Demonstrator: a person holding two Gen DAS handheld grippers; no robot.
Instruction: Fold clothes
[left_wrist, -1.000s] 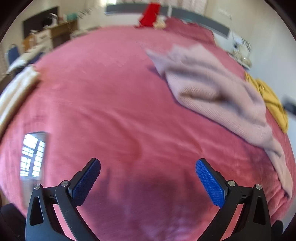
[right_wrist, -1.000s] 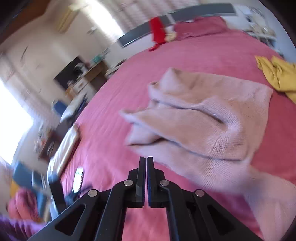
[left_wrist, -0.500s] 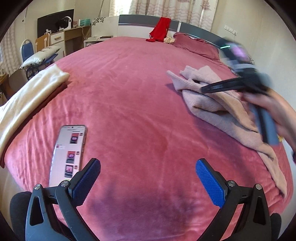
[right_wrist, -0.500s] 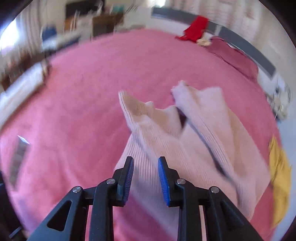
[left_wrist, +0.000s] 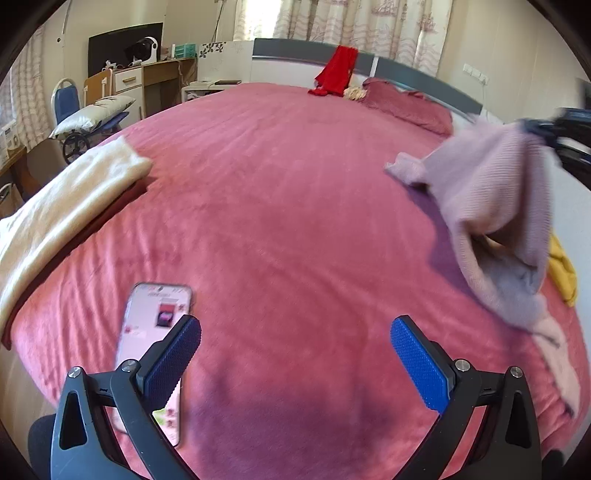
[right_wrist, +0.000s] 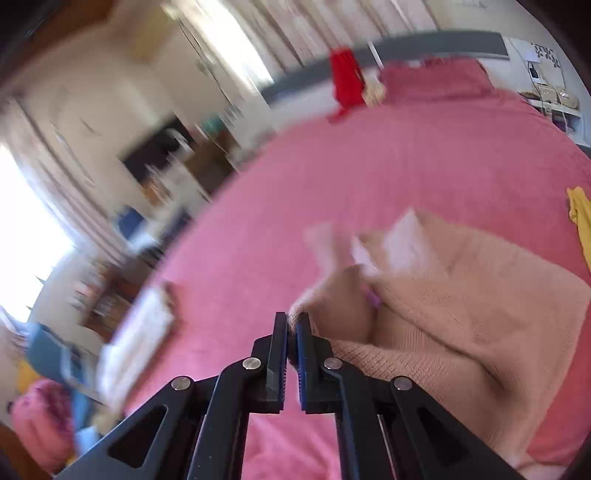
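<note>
A plush pink-red bedspread is covering the whole bed, its pile lying in soft ridges. On its right side a pale pink rib-knit sweater is hanging in a drooping tent shape, its upper edge raised off the bed and its lower folds trailing onto the cover toward the near right corner. A mustard-yellow cloth is lying just beyond it at the right edge.

The left wrist view is showing what the other cannot make out: a phone with a lit screen lying flat at the near left, partly behind the left finger, a folded cream blanket along the left edge, and a red garment draped over the grey headboard at the far end. The right wrist view, much blurred, is giving the close look at the grip, the loose ribbing of the sweater and the yellow cloth at far right.

The left gripper is hovering over bare bedspread with its blue, stippled pads standing wide apart, nothing between them. The right gripper has just been closing and is pinching a rolled edge of the sweater between its nearly touching pads; in the left view it is showing as a dark blurred shape at the sweater's top right corner.
</note>
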